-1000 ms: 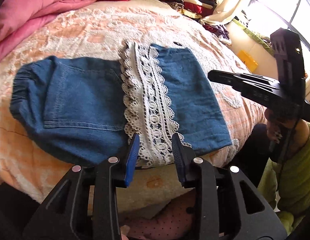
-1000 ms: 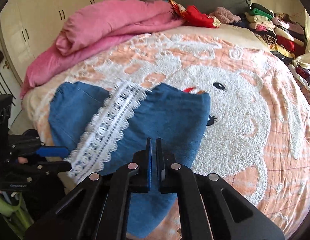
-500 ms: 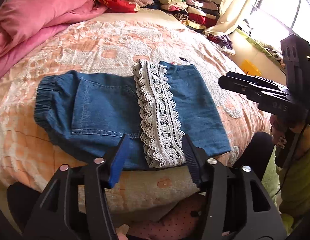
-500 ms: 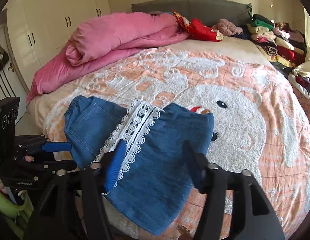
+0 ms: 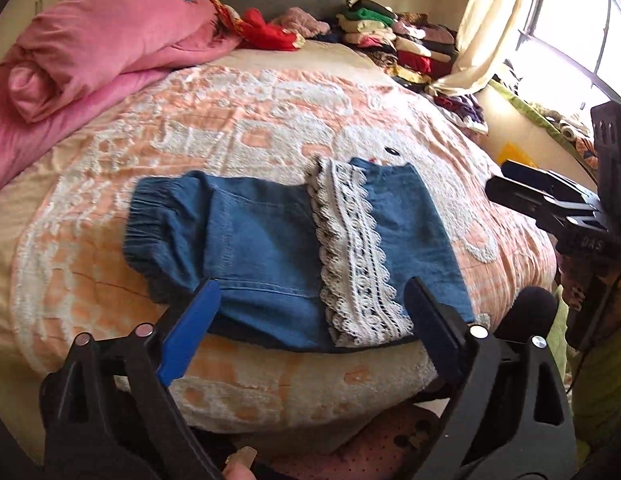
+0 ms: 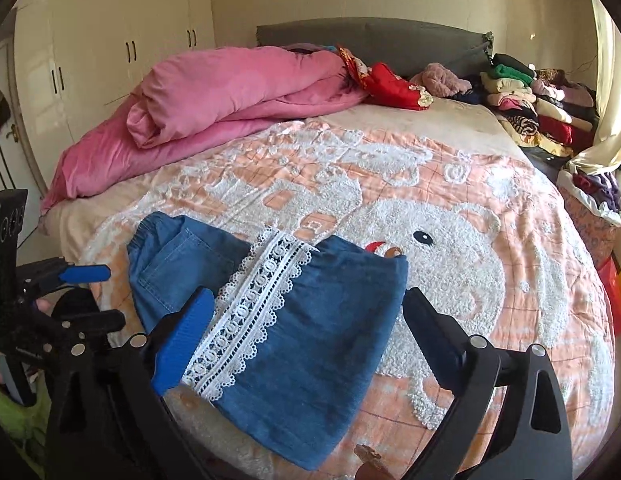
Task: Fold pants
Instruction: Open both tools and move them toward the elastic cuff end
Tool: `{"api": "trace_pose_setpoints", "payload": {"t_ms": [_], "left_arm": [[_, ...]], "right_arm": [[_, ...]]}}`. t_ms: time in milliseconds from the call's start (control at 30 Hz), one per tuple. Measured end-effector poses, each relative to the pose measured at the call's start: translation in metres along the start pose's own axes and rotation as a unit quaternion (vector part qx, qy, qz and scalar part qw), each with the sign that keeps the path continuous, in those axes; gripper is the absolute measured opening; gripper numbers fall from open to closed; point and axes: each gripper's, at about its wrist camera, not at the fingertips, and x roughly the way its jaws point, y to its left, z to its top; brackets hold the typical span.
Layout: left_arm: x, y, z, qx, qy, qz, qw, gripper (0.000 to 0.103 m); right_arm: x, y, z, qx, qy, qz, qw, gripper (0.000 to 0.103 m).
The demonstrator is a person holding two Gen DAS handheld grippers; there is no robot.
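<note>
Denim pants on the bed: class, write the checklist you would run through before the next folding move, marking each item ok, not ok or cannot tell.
1. Left tongs free of cloth: ok, jaws opening with nothing between them.
2. Right tongs free of cloth: ok, jaws opening, above the fabric.
3. Denim pants lying flat on the bedspread: ok, leg end folded over, lace trim on top.
4. Folded edges lined up: not ok, the top layer sits skewed.
5. Pants fully supported: not ok, the near edge reaches the bedspread's edge.
6. Layers underneath smooth: cannot tell.
</note>
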Motion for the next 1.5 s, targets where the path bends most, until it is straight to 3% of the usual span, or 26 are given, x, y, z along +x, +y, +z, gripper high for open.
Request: {"api": "trace_pose_setpoints", "payload": {"t_ms": [633, 1067, 1167, 1367, 1433, 1500], "left_arm": [[-0.018, 0.062, -0.006, -0.058, -0.018, 0.038, 0.9974, 0.093], [-0.021, 0.104, -0.020, -0.107, -0.011, 0.046, 0.9931, 0.093], [-0.020, 0.109, -0.022, -0.117, -0.009, 0.037, 0.9924, 0.093], [-0.004, 0.109, -0.026, -0.149, 0.007, -0.031, 0.9883, 0.093], [0.006, 0.107, -0.029, -0.166, 0.017, -0.062, 0.9840, 0.087], [0.016, 0.103, -0.030, -0.168, 0.027, -0.066, 0.9833, 0.082]], "right_arm": [[0.003, 0.045, 0.022, -0.049, -0.005, 0.025, 0.998, 0.098], [0.029, 0.078, 0.042, -0.075, 0.011, 0.077, 0.994, 0.098], [0.039, 0.081, 0.049, -0.077, 0.017, 0.091, 0.993, 0.098], [0.074, 0.094, 0.063, -0.106, 0.047, 0.116, 0.986, 0.098], [0.088, 0.097, 0.067, -0.106, 0.063, 0.127, 0.984, 0.098], [0.105, 0.101, 0.072, -0.112, 0.079, 0.137, 0.981, 0.098]]}}
